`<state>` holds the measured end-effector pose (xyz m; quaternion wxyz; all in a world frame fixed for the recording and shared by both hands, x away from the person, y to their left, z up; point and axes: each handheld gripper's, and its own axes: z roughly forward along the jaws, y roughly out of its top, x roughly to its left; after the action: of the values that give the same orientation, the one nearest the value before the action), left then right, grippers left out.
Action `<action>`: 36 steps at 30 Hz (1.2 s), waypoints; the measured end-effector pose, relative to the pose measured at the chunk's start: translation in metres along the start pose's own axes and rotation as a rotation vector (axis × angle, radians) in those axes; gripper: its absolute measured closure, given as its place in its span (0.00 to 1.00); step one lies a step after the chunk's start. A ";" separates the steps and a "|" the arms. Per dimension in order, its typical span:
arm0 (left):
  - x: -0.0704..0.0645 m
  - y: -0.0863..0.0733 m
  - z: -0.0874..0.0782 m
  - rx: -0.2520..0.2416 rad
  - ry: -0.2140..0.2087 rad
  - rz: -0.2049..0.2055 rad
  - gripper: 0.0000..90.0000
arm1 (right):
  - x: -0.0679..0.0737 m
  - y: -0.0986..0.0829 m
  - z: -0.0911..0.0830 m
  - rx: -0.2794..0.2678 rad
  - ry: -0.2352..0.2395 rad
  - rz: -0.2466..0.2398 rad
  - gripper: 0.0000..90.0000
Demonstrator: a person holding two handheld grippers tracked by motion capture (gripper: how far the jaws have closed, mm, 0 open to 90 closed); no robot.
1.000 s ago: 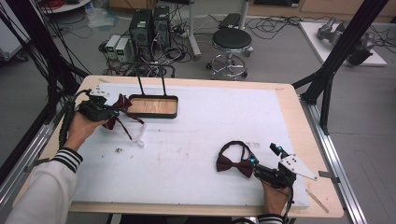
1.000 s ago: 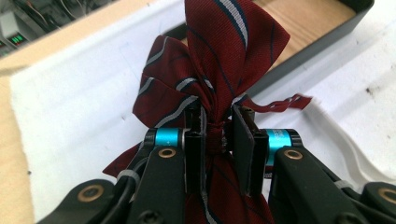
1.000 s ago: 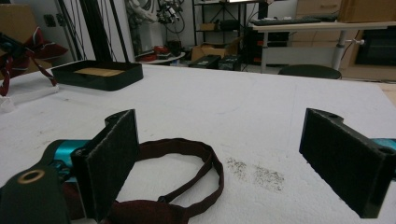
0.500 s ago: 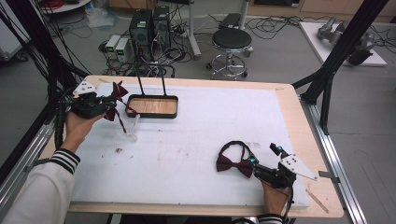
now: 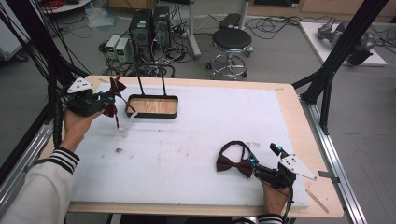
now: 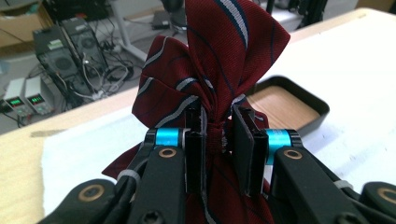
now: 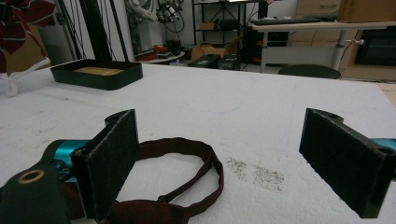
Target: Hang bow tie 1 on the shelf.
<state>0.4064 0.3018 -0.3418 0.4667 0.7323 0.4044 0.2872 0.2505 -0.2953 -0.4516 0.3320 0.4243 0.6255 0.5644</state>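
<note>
My left gripper (image 5: pixel 103 98) is raised over the table's far left corner, shut on the knot of a dark red striped bow tie (image 5: pixel 115 89). In the left gripper view the jaws pinch that knot (image 6: pixel 216 133) and the striped wings (image 6: pixel 224 51) fan out above them. Its white strap (image 5: pixel 124 122) hangs down to the foam. My right gripper (image 5: pixel 265 156) rests near the front right edge, open. A plain dark red bow tie (image 5: pixel 232 164) lies beside its left jaw, and the loop of its strap (image 7: pixel 187 145) curls between the open pads (image 7: pixel 112 161).
A black tray with a wooden floor (image 5: pixel 152 99) stands at the back left of the white foam mat (image 5: pixel 196 140), just right of the left gripper; two thin black rods (image 5: pixel 139 80) rise behind it. A stool (image 5: pixel 231 39) and computer boxes (image 5: pixel 149 25) stand beyond the table.
My left gripper has lifted the striped bow tie up and to the left, away from the tray; the white strap now trails below it. The right gripper and the plain bow tie have stayed put.
</note>
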 end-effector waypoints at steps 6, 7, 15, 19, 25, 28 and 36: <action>0.003 0.016 -0.005 -0.042 0.013 -0.007 0.84 | 0.000 0.000 0.000 0.001 0.001 0.009 0.12; 0.003 0.018 -0.006 -0.044 0.013 -0.008 0.84 | 0.000 0.000 0.000 0.001 0.001 0.006 0.12; 0.003 0.039 -0.006 -0.071 0.036 -0.002 0.84 | 0.000 0.000 -0.001 -0.003 0.003 0.007 0.12; 0.006 0.048 -0.005 -0.089 0.046 -0.007 0.84 | 0.000 0.000 -0.001 -0.005 0.002 0.007 0.12; 0.014 0.061 0.001 -0.095 0.053 -0.014 0.84 | 0.000 0.000 -0.001 -0.003 0.003 0.005 0.12; 0.019 0.066 0.007 -0.093 0.061 -0.022 0.84 | 0.000 0.000 -0.001 -0.004 0.004 0.007 0.12; 0.027 0.074 0.022 -0.096 0.077 -0.037 0.84 | 0.000 0.000 -0.001 -0.004 0.003 0.004 0.12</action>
<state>0.4615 0.2973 -0.2812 0.4908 0.6897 0.4212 0.3255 0.2495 -0.2953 -0.4517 0.3306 0.4240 0.6240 0.5670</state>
